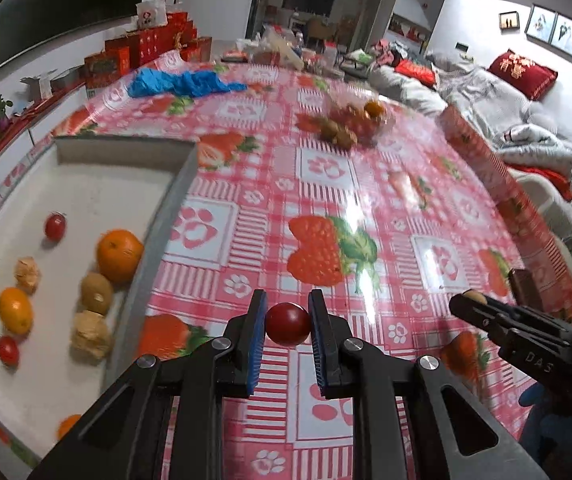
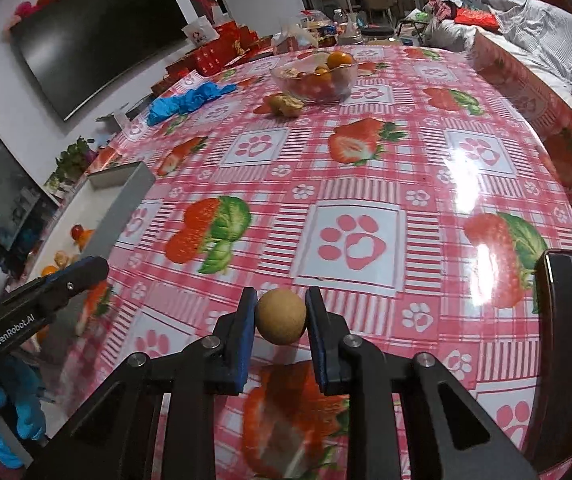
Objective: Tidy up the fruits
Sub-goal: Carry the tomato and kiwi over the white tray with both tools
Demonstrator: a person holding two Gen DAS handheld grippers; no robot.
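So the left gripper (image 1: 288, 324) has its blue pads clamped tight on a small red cherry tomato (image 1: 288, 323), held up just above the strawberry-print tablecloth (image 1: 366, 176), and the right gripper (image 2: 280, 322) is squeezed onto a little round tan fruit (image 2: 280, 321), probably a longan, same deal, off the table. Left of them sits the white tray (image 1: 97, 184) with an orange (image 1: 119, 255), a kiwi (image 1: 97, 293), a couple more tomatoes and some papery husked fruit already in it. Further back there's a glass bowl (image 2: 313, 77) with mixed fruit, two loose pieces beside it, and a crumpled blue glove (image 1: 181, 82)
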